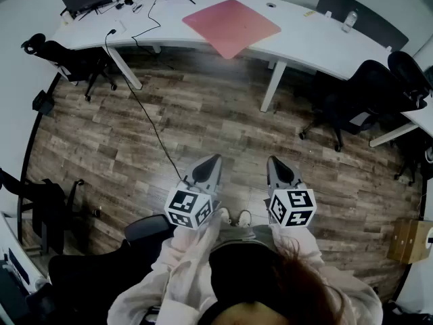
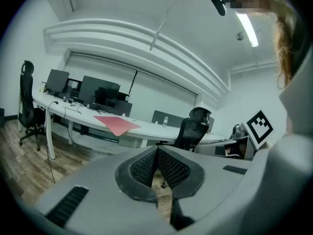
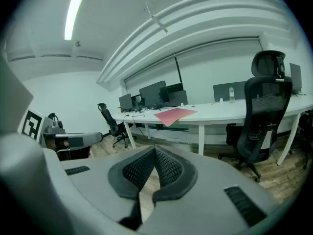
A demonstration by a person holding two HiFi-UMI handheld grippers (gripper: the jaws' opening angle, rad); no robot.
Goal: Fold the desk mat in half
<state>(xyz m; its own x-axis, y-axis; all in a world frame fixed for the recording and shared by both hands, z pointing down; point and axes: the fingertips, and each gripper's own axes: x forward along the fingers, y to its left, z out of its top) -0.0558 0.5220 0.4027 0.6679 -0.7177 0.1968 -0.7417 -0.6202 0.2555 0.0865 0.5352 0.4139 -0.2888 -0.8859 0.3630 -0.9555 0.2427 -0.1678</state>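
Left gripper (image 1: 212,160) and right gripper (image 1: 272,161) both had jaws shut and empty, well short of the pink desk mat (image 1: 231,24), whose corner overhung the desk (image 1: 308,42), so a sloppy grab could've dragged it off.

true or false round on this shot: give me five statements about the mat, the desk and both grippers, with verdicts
1. The flat pink rectangular desk mat lies unfolded on the long curved white desk. True.
2. The left gripper grips a corner of the mat. False: its jaws are shut on nothing, and it hangs over the wood floor well short of the desk.
3. The right gripper is shut and empty. True.
4. The mat sits wholly inside the desk top. False: one corner juts past the desk's near edge.
5. A clear plastic bottle stands on the desk, apart from the mat. True.
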